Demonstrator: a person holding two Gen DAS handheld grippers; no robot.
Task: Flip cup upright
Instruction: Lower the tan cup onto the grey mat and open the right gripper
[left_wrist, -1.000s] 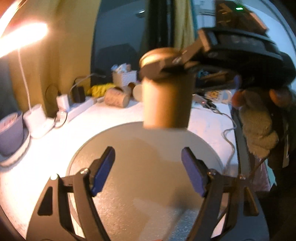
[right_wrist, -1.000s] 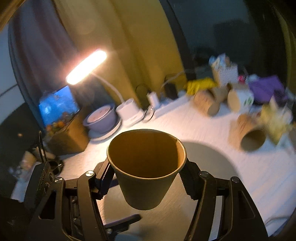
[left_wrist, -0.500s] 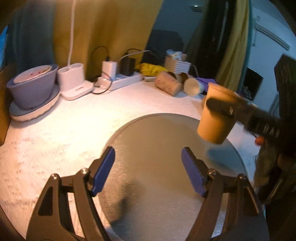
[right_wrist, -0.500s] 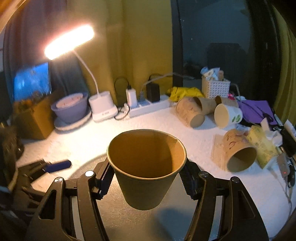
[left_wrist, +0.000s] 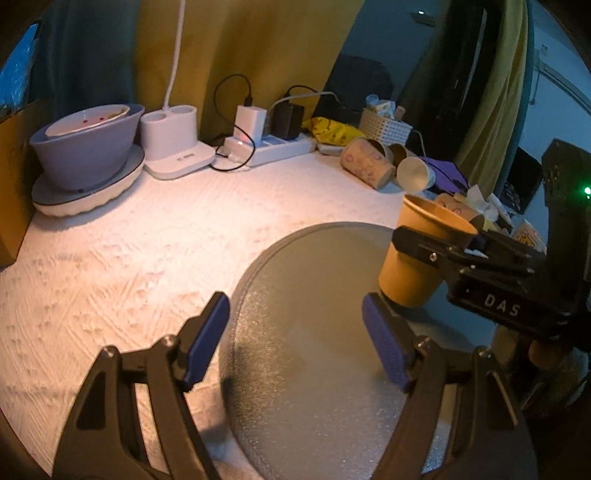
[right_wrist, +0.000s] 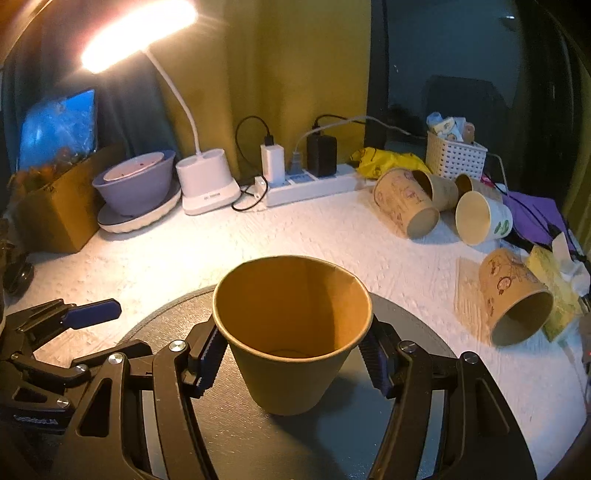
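Cup (right_wrist: 291, 332) upright btwn right hand-held gripper (right_wrist: 291, 358) fingers, clamped.

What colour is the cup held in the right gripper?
Plain tan-brown kraft paper cup, no print; clearest in the right wrist view.

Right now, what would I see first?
First, the brown paper cup, mouth up, pinched in the right gripper over the round grey mat. Then the bright lamp glowing at the back left, and several cups lying tipped over at the right.
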